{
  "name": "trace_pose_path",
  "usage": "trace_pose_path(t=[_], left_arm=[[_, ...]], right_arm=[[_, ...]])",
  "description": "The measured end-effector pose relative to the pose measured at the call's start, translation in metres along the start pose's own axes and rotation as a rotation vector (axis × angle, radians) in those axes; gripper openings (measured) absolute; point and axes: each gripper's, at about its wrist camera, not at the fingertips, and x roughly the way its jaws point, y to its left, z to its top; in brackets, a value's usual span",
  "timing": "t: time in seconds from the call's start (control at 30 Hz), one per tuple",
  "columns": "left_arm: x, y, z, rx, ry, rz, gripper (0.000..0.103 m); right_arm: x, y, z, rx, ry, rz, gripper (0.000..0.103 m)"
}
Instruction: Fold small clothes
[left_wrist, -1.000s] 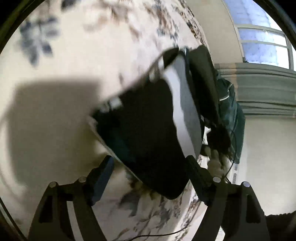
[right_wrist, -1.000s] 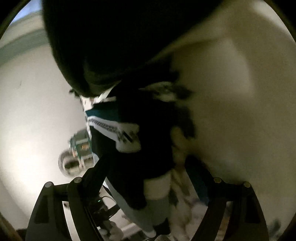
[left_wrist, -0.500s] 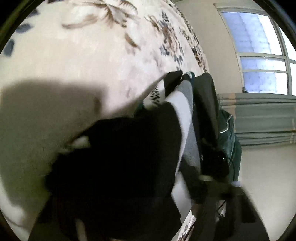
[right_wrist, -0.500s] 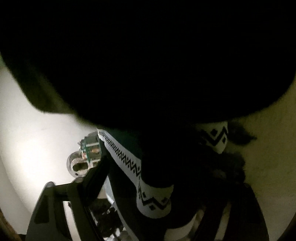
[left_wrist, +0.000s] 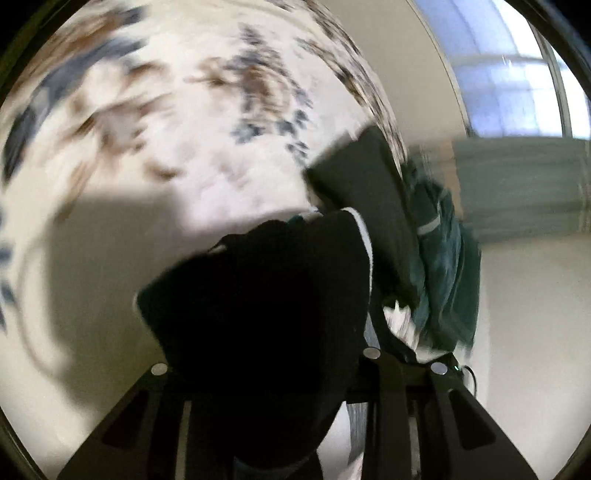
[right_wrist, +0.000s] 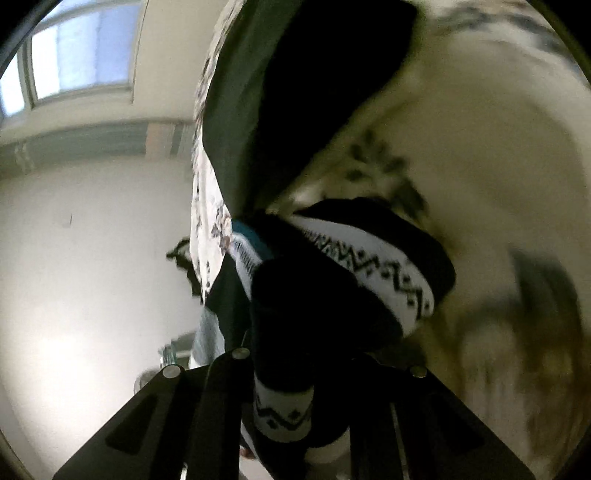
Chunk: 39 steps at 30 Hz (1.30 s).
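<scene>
Two claws: each pinching dark cloth.
Left wrist view: left claw (left_wrist: 273, 373) clamped on the black garment (left_wrist: 266, 295), which covers its fingers; floral bedspread (left_wrist: 177, 110) ahead; teal garment (left_wrist: 443, 273) just right of the claw.
Right wrist view: right claw (right_wrist: 295, 373) gripping the patterned sock (right_wrist: 373, 269); window (right_wrist: 74, 51) far upper left.
</scene>
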Motion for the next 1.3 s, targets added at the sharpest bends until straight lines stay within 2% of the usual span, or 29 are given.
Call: trace_pose_path(t=[0.17, 0.27, 0.37, 0.47, 0.5, 0.57, 0.6, 0.63, 0.67, 0.7, 0.77, 0.83, 0.97, 1.07, 1.13, 1.2, 1.27, 1.3], left_arm=[[0.027, -0.026, 0.015, 0.155, 0.165, 0.064, 0.026], [0.050, -0.034, 0.012, 0.195, 0.239, 0.087, 0.026], [0.075, -0.037, 0.000, 0.222, 0.311, 0.101, 0.026], [0.098, -0.035, -0.010, 0.244, 0.372, 0.175, 0.027], [0.101, -0.032, -0.012, 0.245, 0.377, 0.196, 0.034], [0.100, -0.031, -0.012, 0.233, 0.370, 0.191, 0.042], [0.096, -0.031, -0.011, 0.227, 0.358, 0.195, 0.054], [0.091, -0.034, -0.010, 0.232, 0.339, 0.204, 0.059], [0.083, -0.035, -0.011, 0.238, 0.316, 0.203, 0.059], [0.073, -0.037, -0.012, 0.244, 0.291, 0.203, 0.059], [0.052, -0.043, -0.014, 0.252, 0.233, 0.247, 0.059], [0.023, -0.043, -0.024, 0.268, 0.167, 0.298, 0.060], [-0.027, -0.025, -0.058, 0.296, 0.067, 0.495, 0.061], [-0.041, 0.006, -0.101, 0.298, 0.073, 0.651, 0.061], [-0.037, 0.038, -0.128, 0.274, 0.131, 0.729, 0.062], [-0.028, 0.064, -0.150, 0.240, 0.173, 0.753, 0.061], [-0.023, 0.068, -0.161, 0.271, 0.144, 0.771, 0.066], [-0.019, 0.067, -0.163, 0.282, 0.131, 0.768, 0.077]], right_arm=[[-0.050, -0.018, -0.067, 0.119, -0.115, -0.045, 0.016], [-0.077, -0.034, -0.090, 0.165, -0.149, -0.082, 0.015], [-0.082, -0.046, -0.120, 0.208, -0.169, -0.113, 0.015], [-0.070, -0.055, -0.140, 0.223, -0.156, -0.147, 0.015], [-0.067, -0.063, -0.142, 0.236, -0.142, -0.151, 0.016], [-0.062, -0.081, -0.141, 0.256, -0.110, -0.158, 0.024], [-0.062, -0.088, -0.138, 0.280, -0.092, -0.158, 0.028], [-0.062, -0.093, -0.137, 0.292, -0.063, -0.161, 0.037], [-0.063, -0.097, -0.135, 0.302, -0.032, -0.172, 0.049], [-0.068, -0.102, -0.136, 0.304, -0.009, -0.195, 0.053], [-0.079, -0.109, -0.138, 0.302, 0.027, -0.226, 0.053], [-0.097, -0.115, -0.141, 0.301, 0.070, -0.281, 0.058], [-0.134, -0.114, -0.144, 0.267, 0.076, -0.371, 0.058], [-0.152, -0.103, -0.132, 0.227, 0.044, -0.421, 0.058], [-0.151, -0.093, -0.111, 0.192, 0.029, -0.457, 0.058], [-0.141, -0.084, -0.092, 0.168, 0.022, -0.452, 0.058], [-0.118, -0.068, -0.056, 0.102, 0.005, -0.433, 0.058], [-0.107, -0.061, -0.045, 0.071, 0.008, -0.438, 0.058]])
